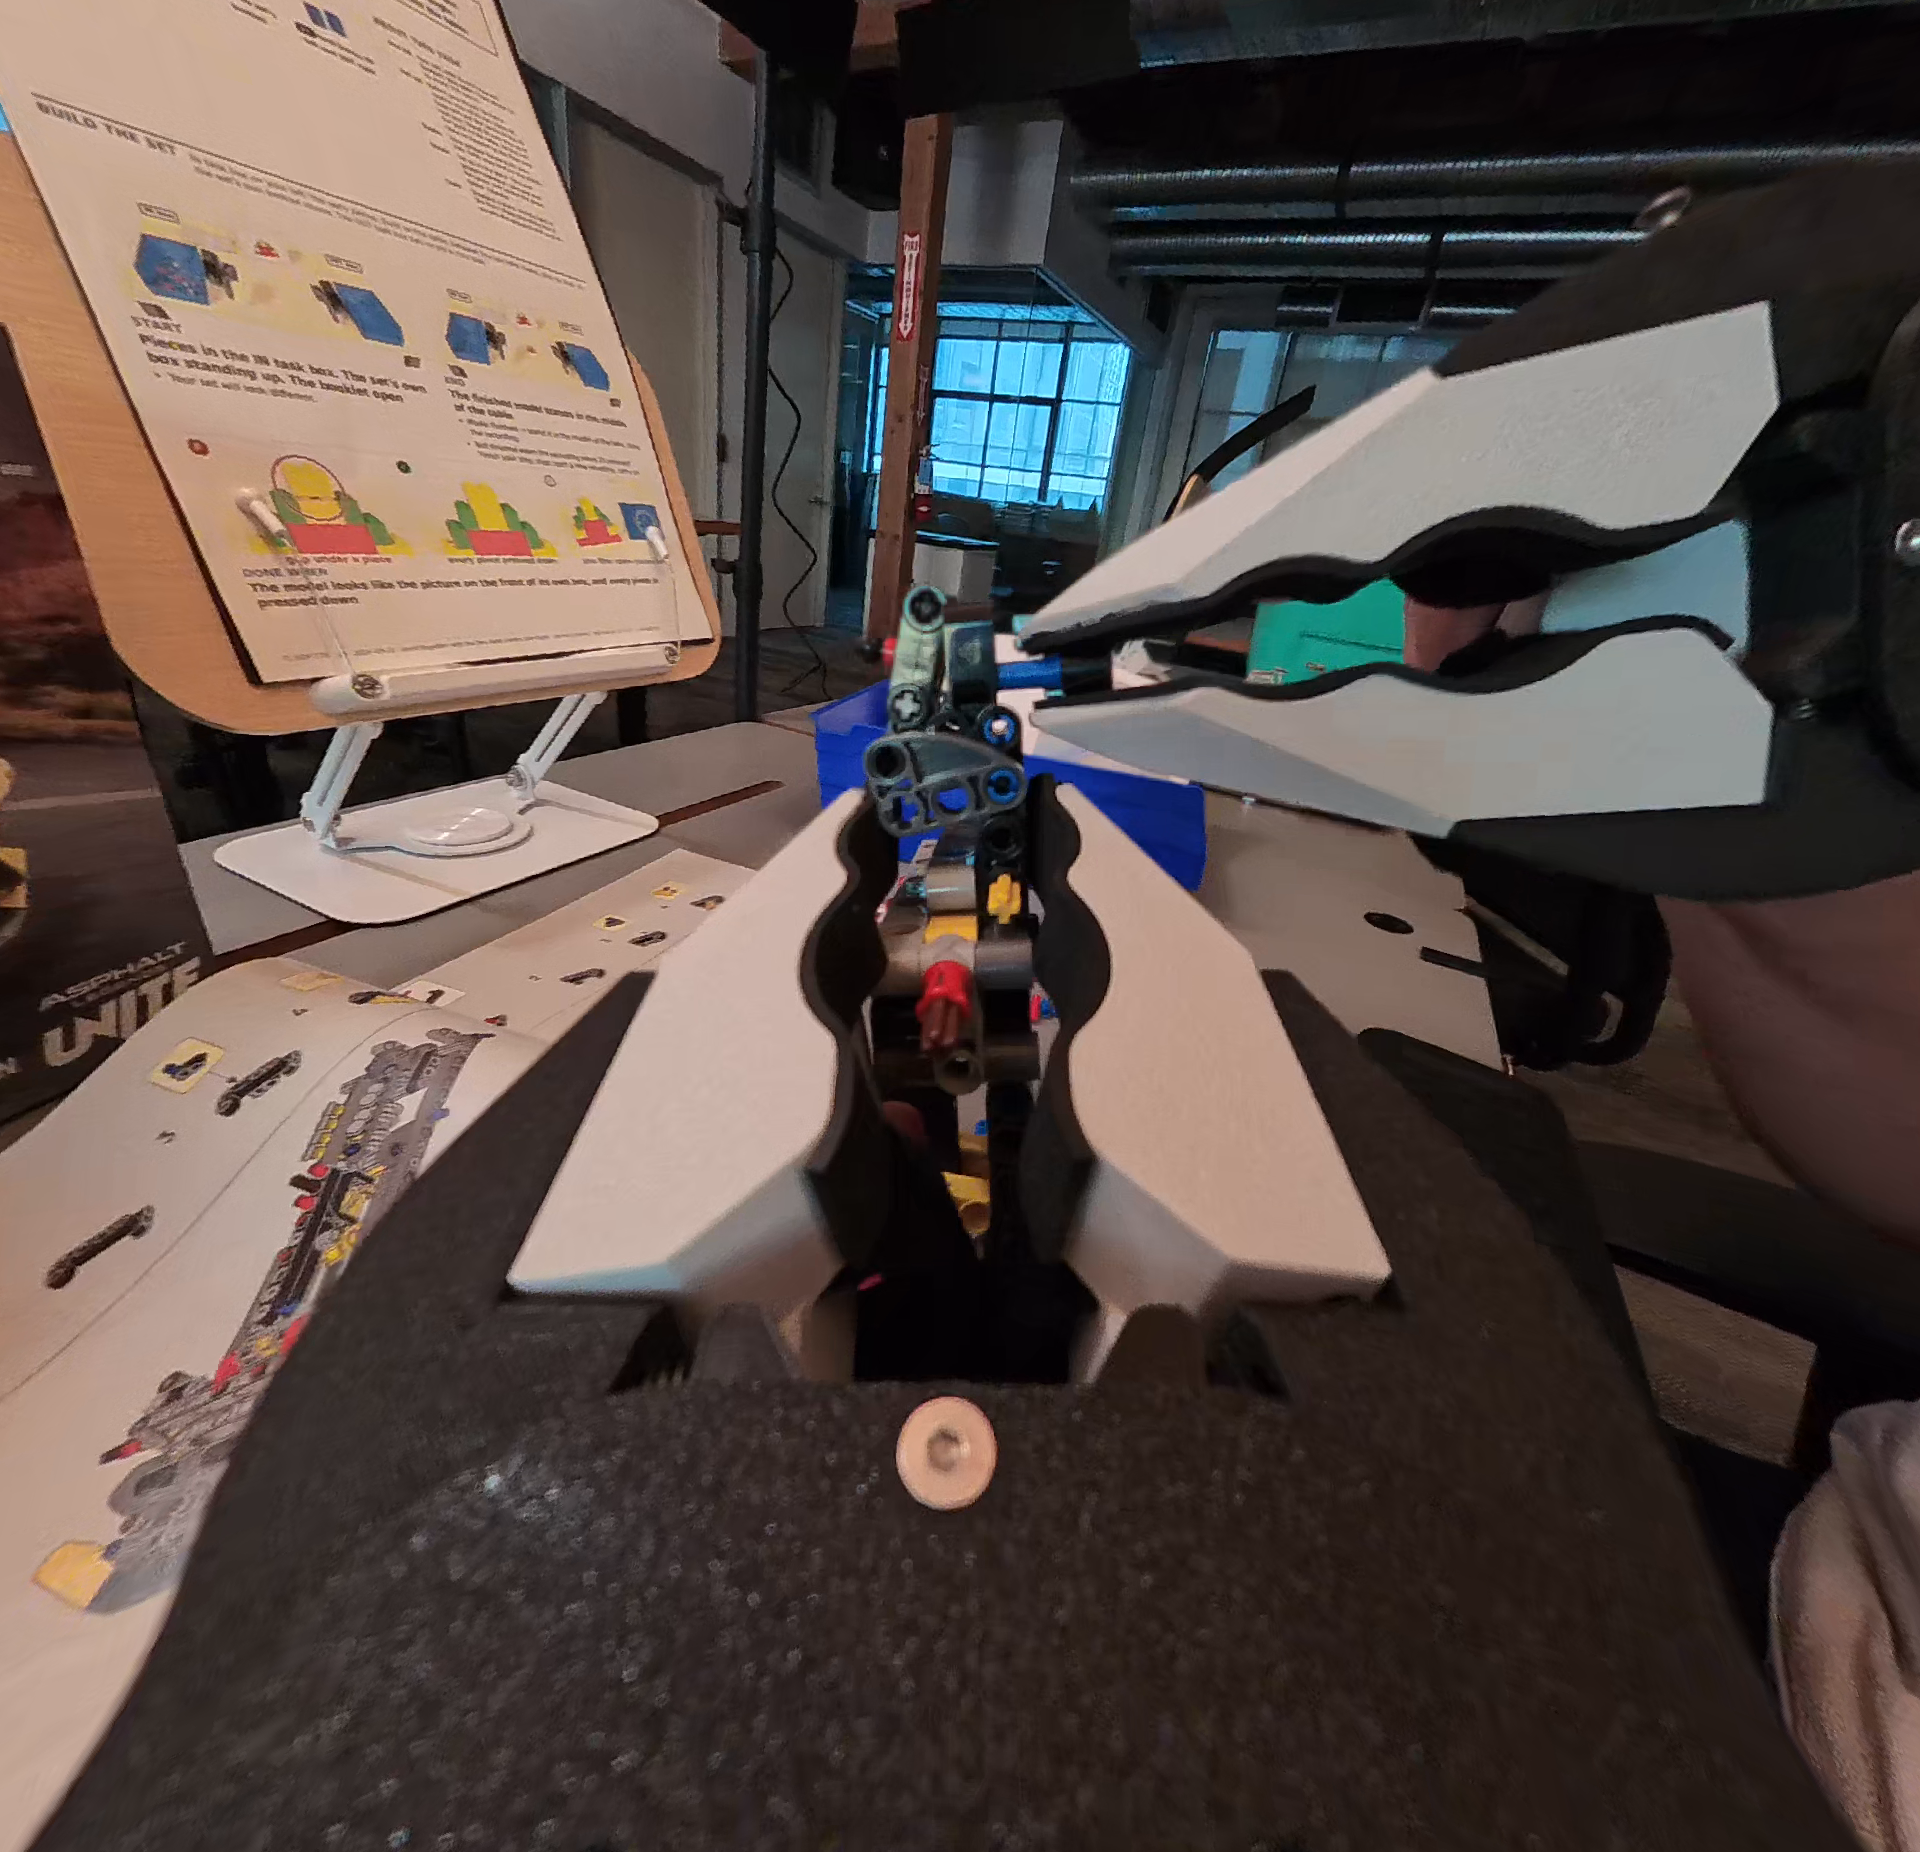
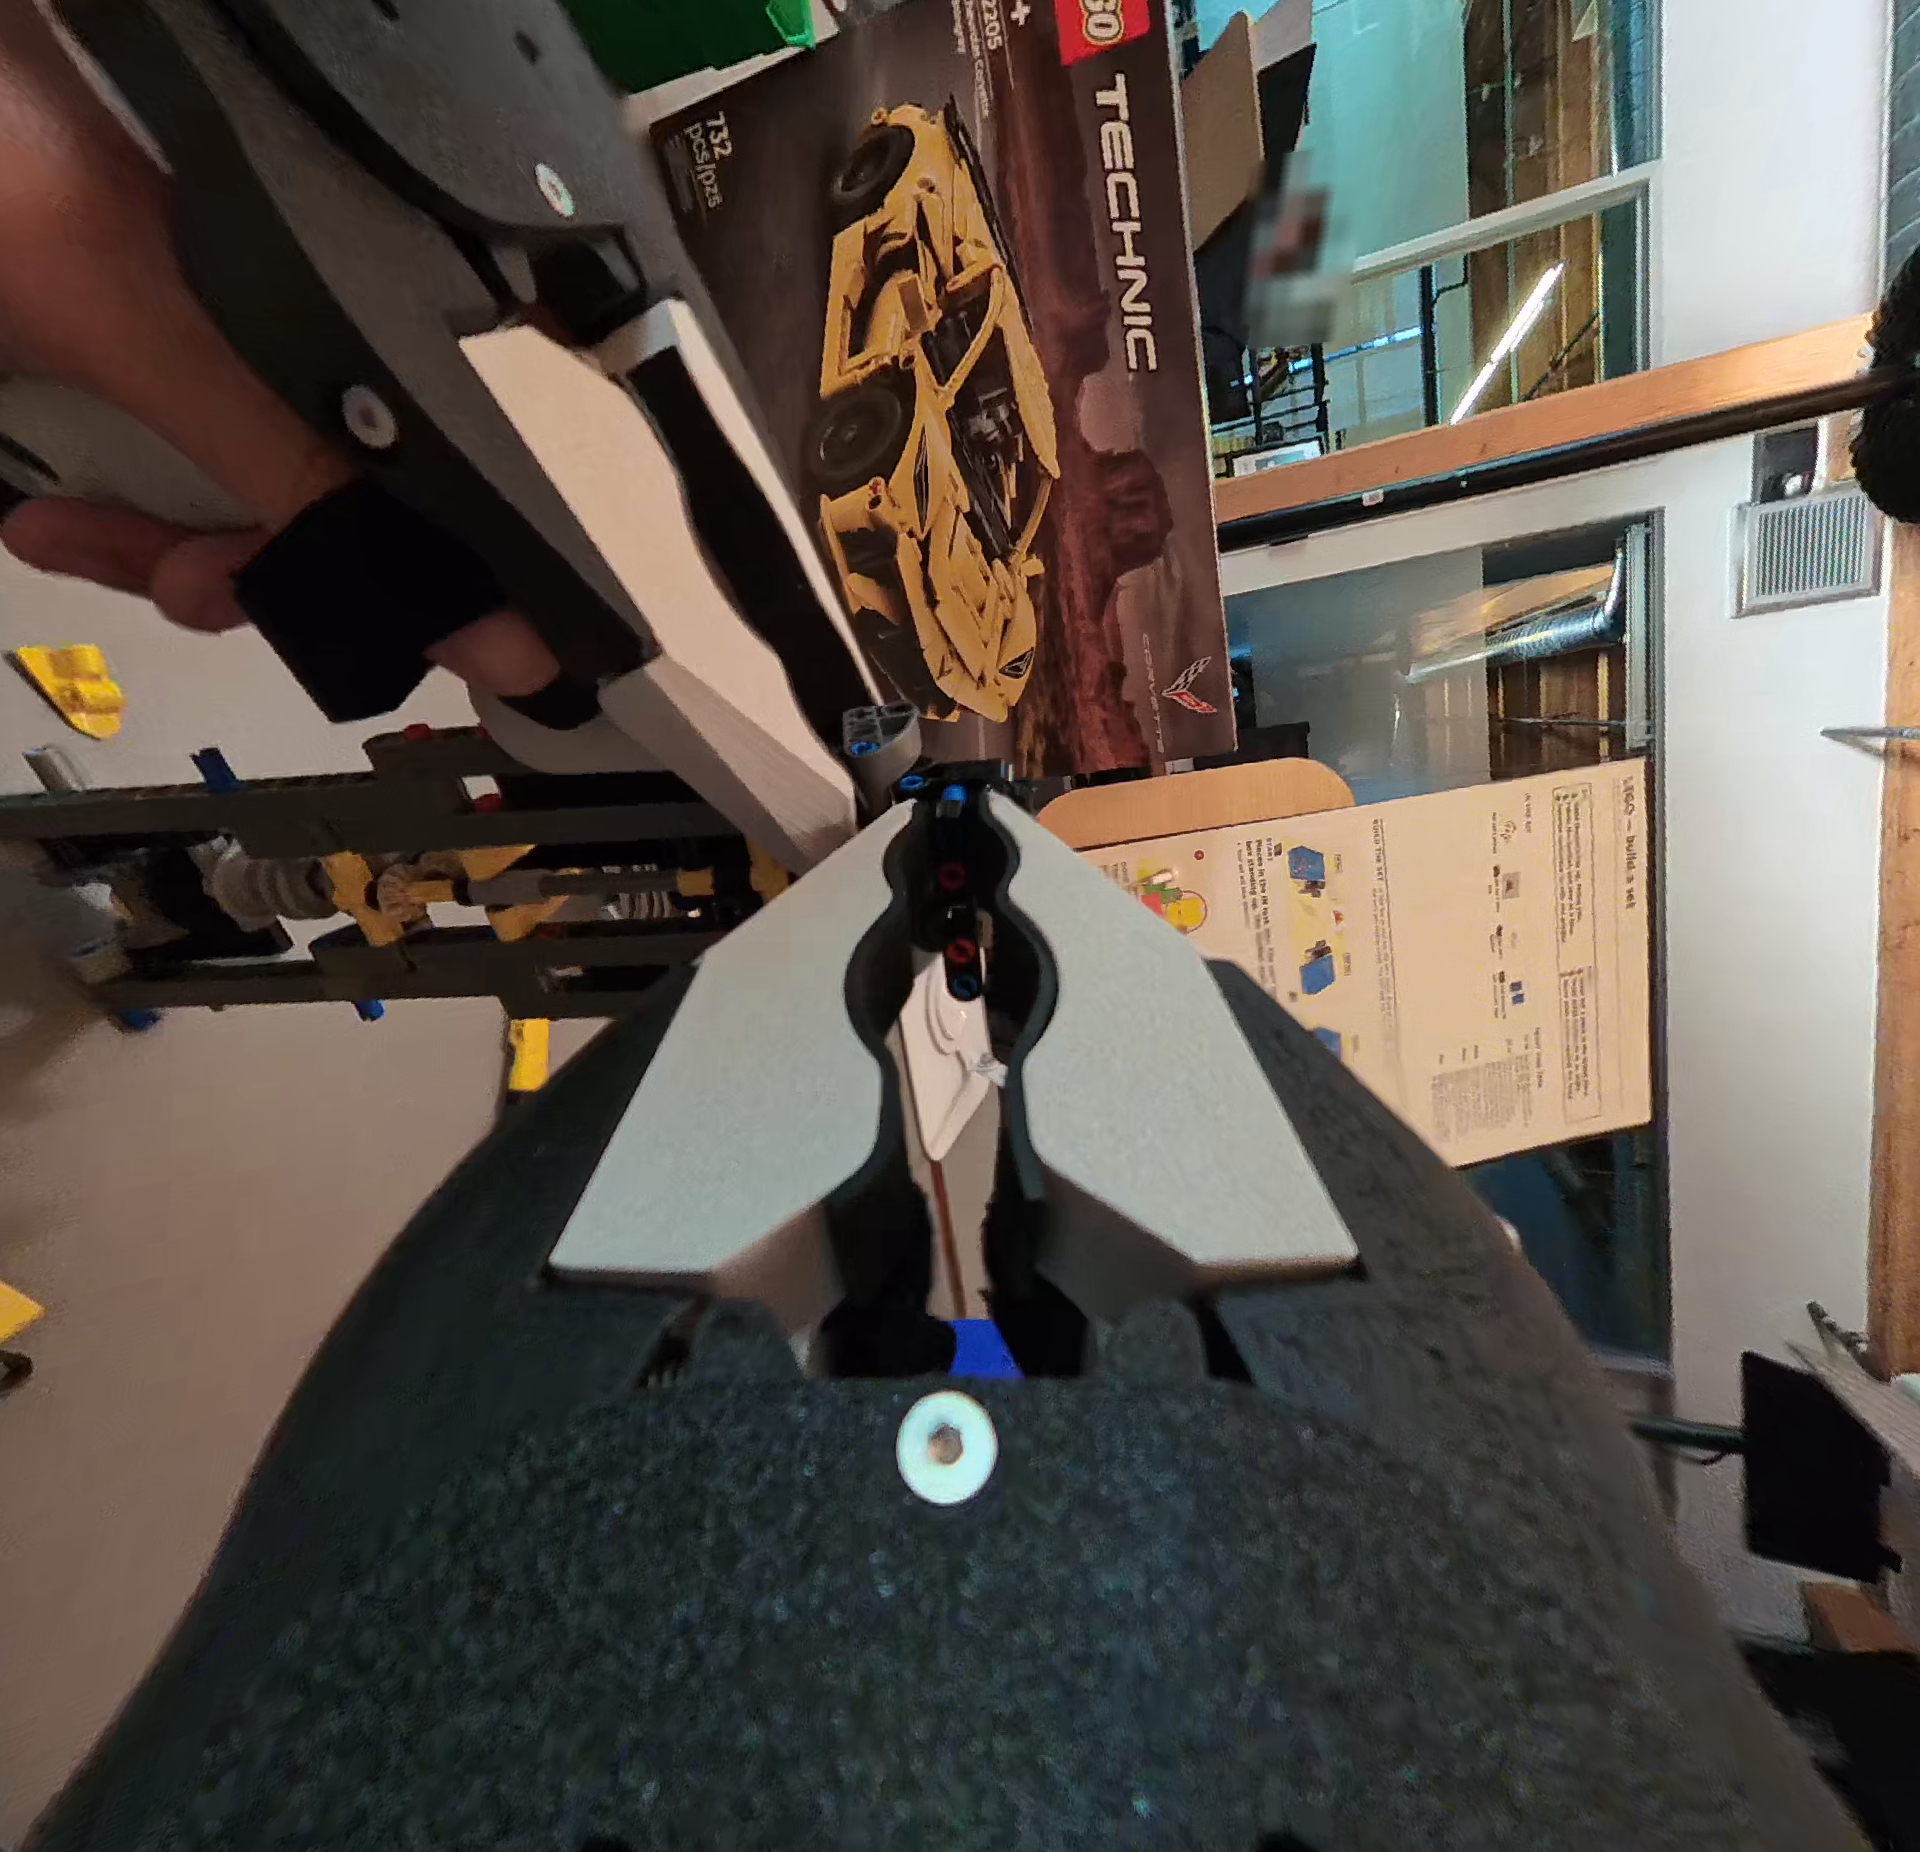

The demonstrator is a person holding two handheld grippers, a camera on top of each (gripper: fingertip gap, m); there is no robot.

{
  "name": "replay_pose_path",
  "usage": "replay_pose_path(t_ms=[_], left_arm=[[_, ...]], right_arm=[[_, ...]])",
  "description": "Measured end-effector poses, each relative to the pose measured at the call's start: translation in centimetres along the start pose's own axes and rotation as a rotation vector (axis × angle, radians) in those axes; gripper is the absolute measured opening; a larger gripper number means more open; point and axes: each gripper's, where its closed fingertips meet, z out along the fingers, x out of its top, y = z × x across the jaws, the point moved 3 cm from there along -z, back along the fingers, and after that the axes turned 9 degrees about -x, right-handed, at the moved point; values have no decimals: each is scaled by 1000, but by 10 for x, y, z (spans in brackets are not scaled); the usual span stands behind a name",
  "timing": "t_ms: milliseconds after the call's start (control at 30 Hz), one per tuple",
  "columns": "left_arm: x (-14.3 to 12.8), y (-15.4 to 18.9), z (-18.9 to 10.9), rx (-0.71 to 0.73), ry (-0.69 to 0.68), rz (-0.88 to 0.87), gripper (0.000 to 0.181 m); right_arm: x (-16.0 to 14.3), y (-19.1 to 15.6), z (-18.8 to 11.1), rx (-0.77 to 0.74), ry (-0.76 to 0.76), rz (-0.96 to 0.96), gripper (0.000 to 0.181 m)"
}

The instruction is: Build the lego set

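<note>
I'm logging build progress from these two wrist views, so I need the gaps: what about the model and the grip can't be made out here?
- Left wrist view: the chassis lower part, hidden between the left gripper fingers.
- Left wrist view: what the right gripper pinches; only a blue pin tip shows.
- Right wrist view: the chassis's far end, blurred and cut by the left edge.
- Right wrist view: the right gripper's own contact point, too small and dark.

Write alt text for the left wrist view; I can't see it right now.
The left tool is shut on a partly built lego frame held above the table, while the right tool comes in from the right, pinching a blue pin at the frame's top. An open instruction booklet lies at left.
</note>
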Motion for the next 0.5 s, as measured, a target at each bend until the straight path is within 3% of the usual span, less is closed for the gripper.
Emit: replay_pose_path(t_ms=[100, 200, 233, 300, 367, 500], left_arm=[[0, -3, -3, -27, 17, -18, 24], [0, -6, -9, -99, 38, -87, 23], [0, -6, -11, -125, 41, -100, 23], [2, 0, -14, -171, 58, -57, 23], [3, 7, -15, -221, 60, -21, 22], [3, 10, -16, -262, 67, -19, 23]], right_arm=[[4, -2, -3, 2, 49, 83, 9], [6, 10, -20, 114, 145, 316, 25], [-1, 15, -21, 191, 164, 441, 27], [-21, 18, -15, 428, 188, 741, 50], [-32, 14, -11, 680, 296, 996, 45], [-33, -3, -15, 840, 460, 1135, 46]])
